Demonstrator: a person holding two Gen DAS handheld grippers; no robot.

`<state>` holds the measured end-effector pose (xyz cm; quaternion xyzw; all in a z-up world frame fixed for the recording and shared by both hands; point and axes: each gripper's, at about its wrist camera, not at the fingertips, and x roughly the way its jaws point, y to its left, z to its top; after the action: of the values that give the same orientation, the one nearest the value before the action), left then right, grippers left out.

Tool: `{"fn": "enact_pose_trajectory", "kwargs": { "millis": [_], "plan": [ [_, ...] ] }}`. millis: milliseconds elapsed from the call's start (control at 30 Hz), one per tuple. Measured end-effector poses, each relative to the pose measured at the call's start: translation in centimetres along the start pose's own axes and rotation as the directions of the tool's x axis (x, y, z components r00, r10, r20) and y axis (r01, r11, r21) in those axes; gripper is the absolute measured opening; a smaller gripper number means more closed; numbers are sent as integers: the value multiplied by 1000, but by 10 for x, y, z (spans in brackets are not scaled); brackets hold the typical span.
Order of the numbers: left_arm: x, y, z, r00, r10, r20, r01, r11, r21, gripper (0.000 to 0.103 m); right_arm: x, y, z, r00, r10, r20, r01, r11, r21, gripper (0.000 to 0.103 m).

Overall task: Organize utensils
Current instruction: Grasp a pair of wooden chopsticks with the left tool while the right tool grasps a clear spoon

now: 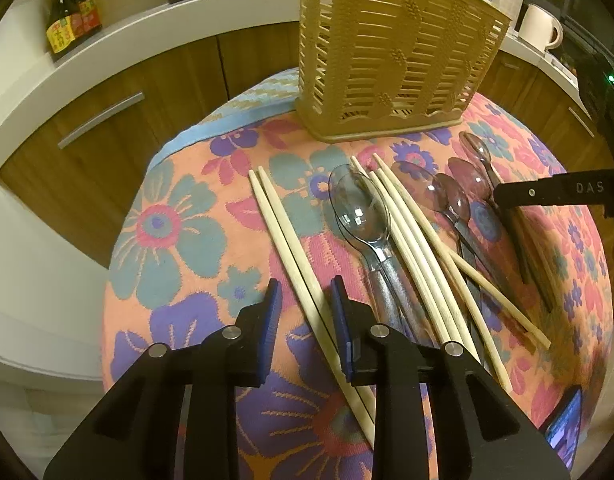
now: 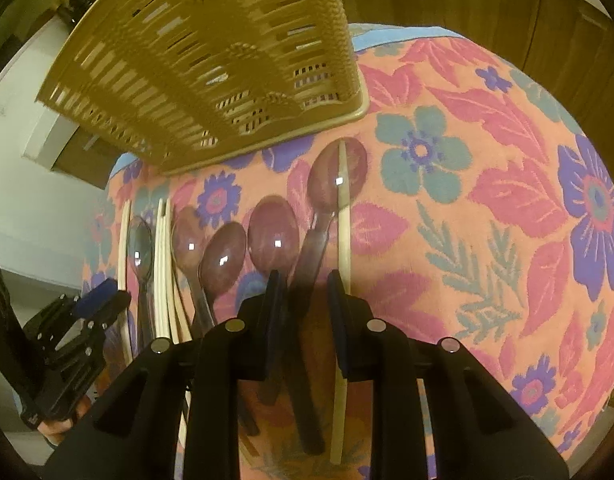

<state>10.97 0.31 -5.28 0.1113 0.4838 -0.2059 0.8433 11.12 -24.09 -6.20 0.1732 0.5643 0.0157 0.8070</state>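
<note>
While both tongs narrow, my left tongs (image 1: pixel 305 294) straddle a pale wooden chopstick pair (image 1: pixel 285 240), not pinching; right tongs (image 2: pixel 305 284) likewise bracket a purple translucent plastic spoon (image 2: pixel 337 178) on the floral tabletop (image 2: pixel 487 200). Close squarely, then lift toward the far tan slotted holder (image 1: pixel 395 52).

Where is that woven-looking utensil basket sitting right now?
The utensil basket stands upright at the far edge of the flowered cloth, just beyond the spoons and chopsticks, in front of the wooden cabinets.

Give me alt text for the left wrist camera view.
The left gripper straddles a pair of pale wooden chopsticks on a floral tablecloth. Beyond lie clear plastic spoons, more chopsticks and a slatted tan plastic utensil basket.
</note>
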Motion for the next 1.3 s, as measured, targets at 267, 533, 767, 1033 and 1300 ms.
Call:
{"fn": "enact_pose_trajectory", "kwargs": {
  "millis": [267,533,767,1033,1300],
  "plan": [
    [4,-11,4,999,50,6,-50,998,32,17,-7,13,-5,999,-35,41,38,997,-67,1],
    [-4,0,-6,1000,-5,24,6,999,-39,11,-42,-8,-26,997,33,75,-26,996,-89,1],
    [-9,9,-12,1000,-25,17,26,996,-87,11,-56,-52,-36,998,25,58,-22,998,-53,1],
    [-5,2,-7,999,-33,-9,32,998,-56,26,-55,-94,-39,999,45,12,-45,999,2,12],
    [4,-3,6,998,1,-69,0,1000,10,27,-52,-77,-29,995,-99,-6,98,992,-78,31]
  ]
}}
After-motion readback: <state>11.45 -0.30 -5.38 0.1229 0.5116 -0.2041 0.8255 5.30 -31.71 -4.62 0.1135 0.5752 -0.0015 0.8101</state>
